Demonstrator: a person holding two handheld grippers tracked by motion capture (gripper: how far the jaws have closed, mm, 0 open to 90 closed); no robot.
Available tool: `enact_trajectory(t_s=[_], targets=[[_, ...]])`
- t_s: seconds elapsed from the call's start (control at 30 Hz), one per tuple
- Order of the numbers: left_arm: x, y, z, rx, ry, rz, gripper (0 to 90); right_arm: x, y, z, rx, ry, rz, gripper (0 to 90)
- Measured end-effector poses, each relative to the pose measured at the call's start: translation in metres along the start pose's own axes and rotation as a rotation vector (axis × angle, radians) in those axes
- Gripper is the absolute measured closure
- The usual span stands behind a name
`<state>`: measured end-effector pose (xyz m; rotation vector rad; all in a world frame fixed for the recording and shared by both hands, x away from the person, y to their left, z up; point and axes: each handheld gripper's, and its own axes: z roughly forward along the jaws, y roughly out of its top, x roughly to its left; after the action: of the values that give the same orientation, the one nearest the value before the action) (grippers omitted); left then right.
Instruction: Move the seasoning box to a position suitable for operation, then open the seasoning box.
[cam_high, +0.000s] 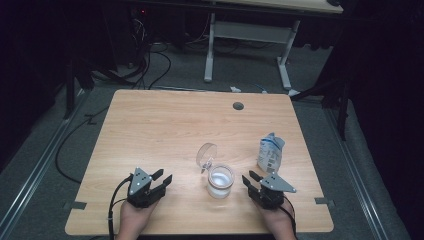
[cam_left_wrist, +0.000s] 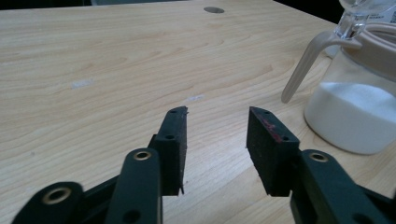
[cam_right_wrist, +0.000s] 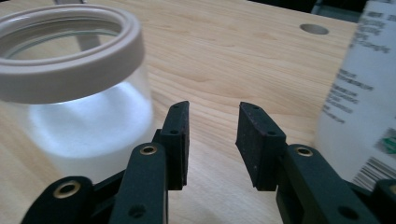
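A clear glass jar (cam_high: 220, 181) holding white powder stands near the table's front edge, its hinged lid (cam_high: 206, 155) tipped up behind it. A white printed pouch (cam_high: 270, 153) stands upright to its right. My left gripper (cam_high: 163, 176) rests left of the jar, open, with bare wood between its pads (cam_left_wrist: 217, 112); the jar (cam_left_wrist: 355, 116) and its beige clasp lie off to its right. My right gripper (cam_high: 250, 177) sits right of the jar, also open and holding nothing (cam_right_wrist: 212, 106). It points into the gap between the jar (cam_right_wrist: 79, 116) and the pouch (cam_right_wrist: 359, 102).
The wooden table (cam_high: 165, 125) has a round cable hole (cam_high: 238, 106) near its far edge. Beyond it are a white desk frame (cam_high: 247, 45) and cables on the grey floor. Both hands come in over the front edge.
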<state>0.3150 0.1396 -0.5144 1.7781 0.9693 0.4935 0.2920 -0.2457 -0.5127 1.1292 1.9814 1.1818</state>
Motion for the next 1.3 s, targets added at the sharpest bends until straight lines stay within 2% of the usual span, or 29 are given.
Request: enact_trajectory(t_s=[0.07,0.1,0.17,0.23,0.27,0.3,0.37,0.47,0.67,0.83,1.07,1.3], targets=[[-0.005,0.003,0.003,-0.008,-0.006,0.005,62.1,0.004,0.0,0.0,0.003,0.019,-0.006,68.1],[-0.009,0.006,0.006,-0.007,-0.038,-0.01,65.0,0.007,-0.001,0.0,0.006,0.028,-0.009,70.3],[-0.016,0.01,0.01,0.001,-0.04,0.002,69.7,0.012,-0.002,0.0,0.016,0.038,-0.021,76.4],[-0.02,0.014,0.015,0.0,-0.062,-0.02,74.9,0.018,-0.003,0.001,0.034,0.045,-0.04,82.8],[-0.02,0.014,0.015,0.0,-0.062,-0.02,77.4,0.018,-0.003,0.001,0.034,0.045,-0.04,82.8],[-0.024,0.016,0.023,0.004,-0.065,-0.022,80.8,0.022,-0.003,0.001,0.031,0.056,-0.061,87.9],[-0.025,0.019,0.029,0.009,-0.074,-0.043,84.6,0.024,-0.001,0.0,0.025,0.063,-0.065,89.6],[-0.027,0.023,0.035,0.008,-0.078,-0.045,89.8,0.027,0.0,-0.001,0.019,0.074,-0.07,89.7],[-0.034,0.04,0.045,-0.002,-0.099,-0.037,90.0,0.029,-0.001,-0.002,0.022,0.087,-0.077,89.8],[-0.042,0.055,0.05,-0.041,-0.128,-0.036,90.0,0.032,0.0,-0.004,0.013,0.095,-0.09,89.8],[-0.048,0.058,0.052,-0.061,-0.162,-0.024,90.0,0.033,0.001,-0.003,0.014,0.097,-0.1,89.8],[-0.053,0.056,0.054,-0.074,-0.183,-0.031,90.0,0.034,0.001,-0.003,0.017,0.092,-0.099,89.8]])
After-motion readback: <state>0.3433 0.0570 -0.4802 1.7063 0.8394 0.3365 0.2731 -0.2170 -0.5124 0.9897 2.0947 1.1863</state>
